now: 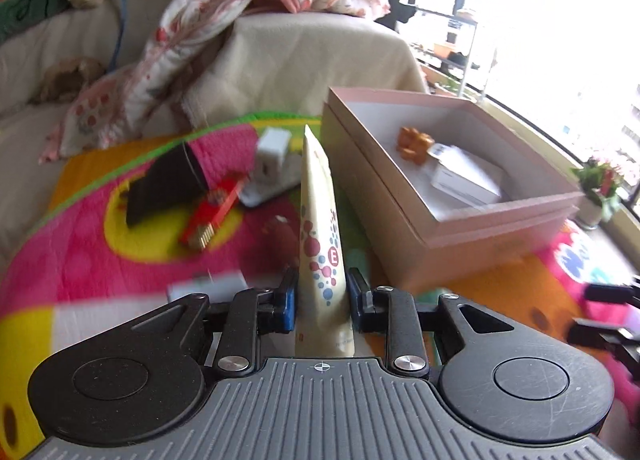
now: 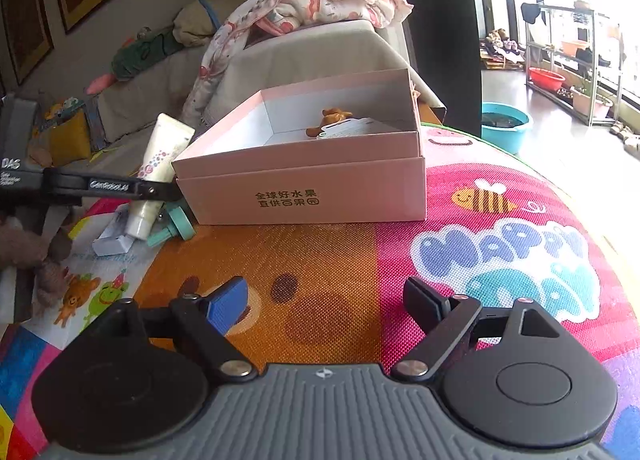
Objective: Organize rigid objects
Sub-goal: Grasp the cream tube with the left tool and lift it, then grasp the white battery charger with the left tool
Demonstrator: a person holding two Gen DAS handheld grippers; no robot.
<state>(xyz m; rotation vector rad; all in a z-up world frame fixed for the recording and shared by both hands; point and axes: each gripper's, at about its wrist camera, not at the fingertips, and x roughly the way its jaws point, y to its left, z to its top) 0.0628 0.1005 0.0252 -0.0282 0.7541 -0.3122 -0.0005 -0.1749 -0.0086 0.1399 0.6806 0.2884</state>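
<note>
The left claw (image 1: 322, 296) is clamped on a cream tube (image 1: 318, 228) with coloured dots, holding it near its fat cap end so the flat tip points up. The tube is in the air, just left of the pink box (image 1: 460, 220). The tube looks light and a bit squishy, so a hard squeeze could dent it. Holding it low by the firm cap end looks safest. The right claw (image 2: 326, 300) is wide apart and holds nothing, above the play mat (image 2: 500, 244).
</note>
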